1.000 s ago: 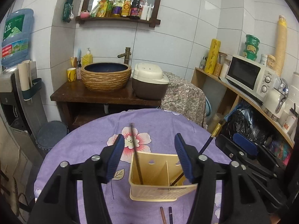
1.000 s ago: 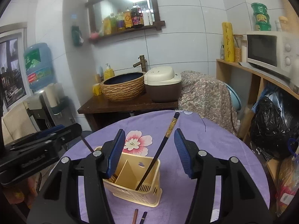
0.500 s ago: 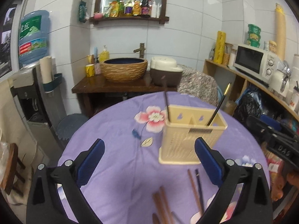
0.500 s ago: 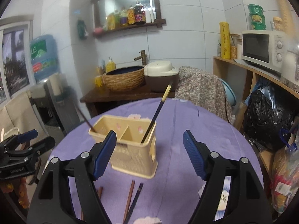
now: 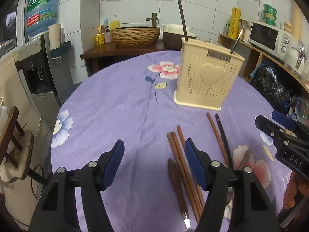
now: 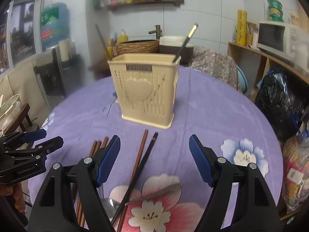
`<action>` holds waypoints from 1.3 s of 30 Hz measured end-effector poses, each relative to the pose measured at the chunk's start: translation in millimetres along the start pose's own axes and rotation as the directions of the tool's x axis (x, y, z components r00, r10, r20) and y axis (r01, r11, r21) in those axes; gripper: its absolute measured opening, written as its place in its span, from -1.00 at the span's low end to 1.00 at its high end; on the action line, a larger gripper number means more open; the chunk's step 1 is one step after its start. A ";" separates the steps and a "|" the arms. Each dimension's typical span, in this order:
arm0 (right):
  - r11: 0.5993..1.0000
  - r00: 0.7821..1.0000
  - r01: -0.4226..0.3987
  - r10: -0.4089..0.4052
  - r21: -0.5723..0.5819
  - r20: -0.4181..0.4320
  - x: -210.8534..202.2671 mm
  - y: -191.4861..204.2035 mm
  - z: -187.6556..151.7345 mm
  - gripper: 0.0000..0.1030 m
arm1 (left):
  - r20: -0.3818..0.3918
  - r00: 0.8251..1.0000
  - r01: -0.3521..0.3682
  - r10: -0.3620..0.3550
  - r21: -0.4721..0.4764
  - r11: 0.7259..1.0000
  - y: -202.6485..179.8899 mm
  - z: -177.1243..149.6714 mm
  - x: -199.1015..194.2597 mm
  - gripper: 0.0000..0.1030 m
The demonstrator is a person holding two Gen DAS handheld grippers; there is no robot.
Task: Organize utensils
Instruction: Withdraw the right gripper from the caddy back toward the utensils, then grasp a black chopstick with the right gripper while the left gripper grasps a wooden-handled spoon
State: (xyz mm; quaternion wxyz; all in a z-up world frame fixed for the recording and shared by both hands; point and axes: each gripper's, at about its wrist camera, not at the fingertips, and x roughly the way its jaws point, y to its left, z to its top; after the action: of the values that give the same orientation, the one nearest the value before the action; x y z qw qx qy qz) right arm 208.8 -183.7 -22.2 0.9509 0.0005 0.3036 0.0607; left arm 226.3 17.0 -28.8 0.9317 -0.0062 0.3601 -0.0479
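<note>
- Utensils lie loose on the purple tablecloth (image 5: 115, 104), in front of the beige holder (image 5: 208, 77), and they wait to be sorted into it.
- Left gripper (image 5: 154, 162) has its jaws apart with nothing between them; they have just been closing a little. Its right pad sits just above the bundle of brown chopsticks (image 5: 183, 164).
- Right gripper (image 6: 154, 158) also stands apart and empty, and the brown chopstick (image 6: 139, 158) and the dark chopstick (image 6: 143, 162) lie between its fingers on the cloth.
- Chopsticks are probably light, stiff and thin, and a bit slippery, so a hold near the middle of the shaft seems safest against tipping.
- Count on the table: three brown chopsticks in the bundle, one more brown and one dark beside them, a wooden-handled utensil (image 5: 176, 185), and a metal spoon (image 6: 113, 205) partly hidden.
- Holder already keeps two chopsticks: one brown stick (image 5: 182, 19) at its left and one dark stick with a pale tip (image 5: 236, 42) at its right.
</note>
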 end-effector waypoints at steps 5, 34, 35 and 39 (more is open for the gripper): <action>0.998 0.998 0.020 -0.016 0.056 -0.061 2.5 -12.3 -31.6 0.35 | -0.052 0.999 0.014 -0.015 -0.027 1.000 4.4 -26.2 4.0 0.07; 0.992 0.989 0.058 -0.042 0.116 -0.139 17.5 -19.2 -45.9 0.29 | -0.195 0.981 0.005 -0.002 0.013 1.000 -25.1 -28.4 51.9 -0.61; 0.991 0.989 0.058 -0.041 0.118 -0.145 20.2 -19.3 -44.2 0.28 | -0.194 0.981 0.003 0.000 0.015 1.000 -25.3 -28.2 52.1 -0.61; 0.987 0.983 0.044 -0.015 0.153 -0.185 41.1 -19.4 -33.3 0.07 | -0.185 0.982 -0.014 0.021 0.040 0.999 -30.3 -30.1 51.6 -0.62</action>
State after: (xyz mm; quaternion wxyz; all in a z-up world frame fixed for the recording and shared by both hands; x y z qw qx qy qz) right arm 225.1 -199.4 -73.8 0.9167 0.0650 0.3937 0.0222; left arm 241.4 -17.3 -84.3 0.8944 0.0195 0.4445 -0.0468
